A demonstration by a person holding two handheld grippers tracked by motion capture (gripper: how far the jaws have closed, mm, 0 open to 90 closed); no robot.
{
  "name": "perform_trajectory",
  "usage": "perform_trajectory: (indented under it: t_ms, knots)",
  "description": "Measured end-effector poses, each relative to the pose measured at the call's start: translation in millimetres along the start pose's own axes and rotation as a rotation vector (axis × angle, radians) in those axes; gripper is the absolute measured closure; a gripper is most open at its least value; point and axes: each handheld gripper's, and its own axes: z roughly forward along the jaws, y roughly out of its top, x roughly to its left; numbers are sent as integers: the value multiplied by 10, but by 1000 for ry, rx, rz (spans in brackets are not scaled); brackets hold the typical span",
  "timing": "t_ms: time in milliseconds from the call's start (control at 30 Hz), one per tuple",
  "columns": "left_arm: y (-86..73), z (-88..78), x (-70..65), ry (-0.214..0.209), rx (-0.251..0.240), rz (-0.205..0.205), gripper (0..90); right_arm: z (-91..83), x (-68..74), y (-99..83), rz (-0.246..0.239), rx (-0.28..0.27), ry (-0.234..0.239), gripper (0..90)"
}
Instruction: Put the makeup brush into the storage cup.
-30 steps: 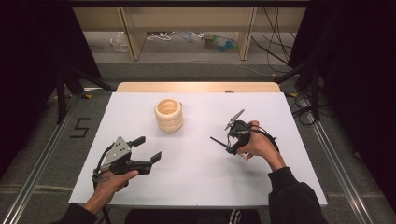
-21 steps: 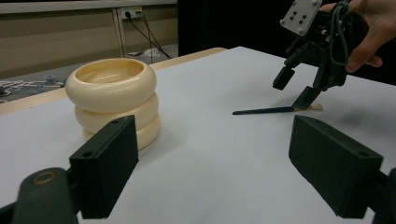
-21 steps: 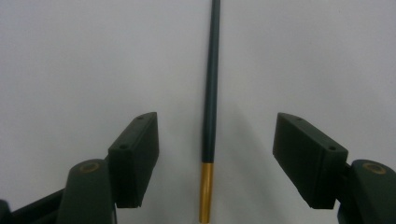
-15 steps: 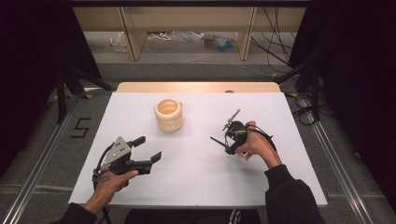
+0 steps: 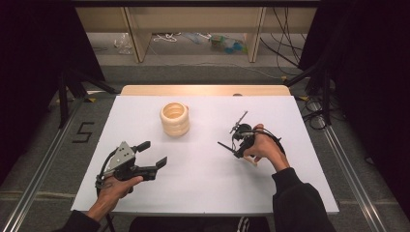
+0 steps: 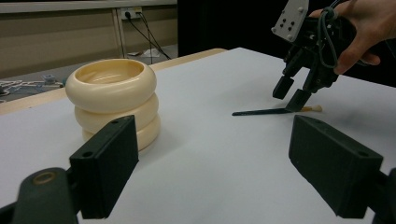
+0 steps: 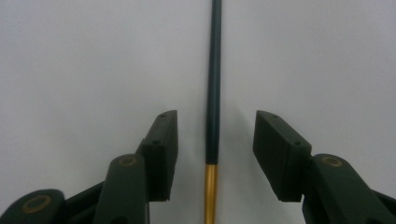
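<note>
Two grippers are at work over the white table (image 5: 203, 188), one in each of the person's hands. The right gripper (image 5: 233, 137) sits on the right half of the table, tipped downward over a thin stick (image 7: 213, 93) that lies flat on the surface. Most of that stick is dark green, with a short golden-tan stretch at the end nearest the hand. In the right gripper view it runs straight up the middle, between the two black jaws, and a clear strip of table shows on either side of it. The jaws have just been closing in on it, but the pads are not yet pressing on the stick: they straddle it without a grip. From the left gripper view the same gripper (image 6: 296, 91) hangs at the far right, its tips down at the stick (image 6: 261, 111), which rests on the table.

Near the left front edge, the left gripper (image 5: 153, 153) is held low and roughly level, its jaws spread wide with nothing between them. Its own view looks across the table at a cream stack of rings (image 6: 113, 100) standing upright, with three rounded tiers and a hollow top. That stack (image 5: 174, 118) stands toward the far side of the table, left of centre, well apart from both grippers and from the stick.
</note>
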Motion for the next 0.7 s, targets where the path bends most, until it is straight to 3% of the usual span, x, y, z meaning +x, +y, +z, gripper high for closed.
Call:
perform_trajectory:
  t_ms: [700]
  knots:
    - [1,-6,6,-1,-2,-3,157,56,-49,19,16,53,28,626]
